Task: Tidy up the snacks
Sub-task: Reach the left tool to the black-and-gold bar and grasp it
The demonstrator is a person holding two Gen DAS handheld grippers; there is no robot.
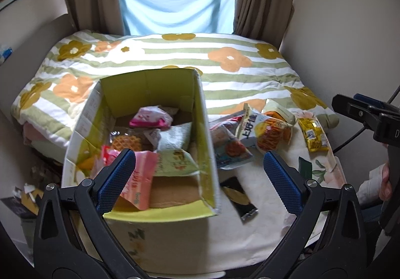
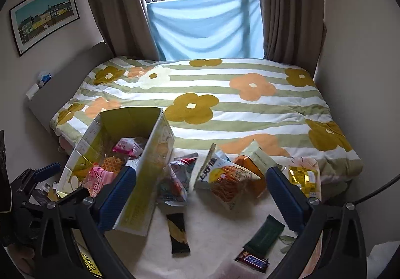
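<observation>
Both grippers hover with jaws wide apart and empty over the snacks.

The left gripper (image 1: pixel 200 171) hangs above the near right wall of the open box (image 1: pixel 207 154), which already holds packets. Ahead of the right gripper (image 2: pixel 201 191) lies the orange noodle bag (image 2: pixel 230 186); the black bar (image 2: pixel 178 236) lies just below, with bare white cloth (image 2: pixel 220 229) around it.

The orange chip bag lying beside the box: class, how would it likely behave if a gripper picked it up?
The orange chip bag looks puffed with air, so it is probably light for its size. Its glossy, crinkled film may slip or dent under pressure. It will likely sag rather than stay stiff.
</observation>
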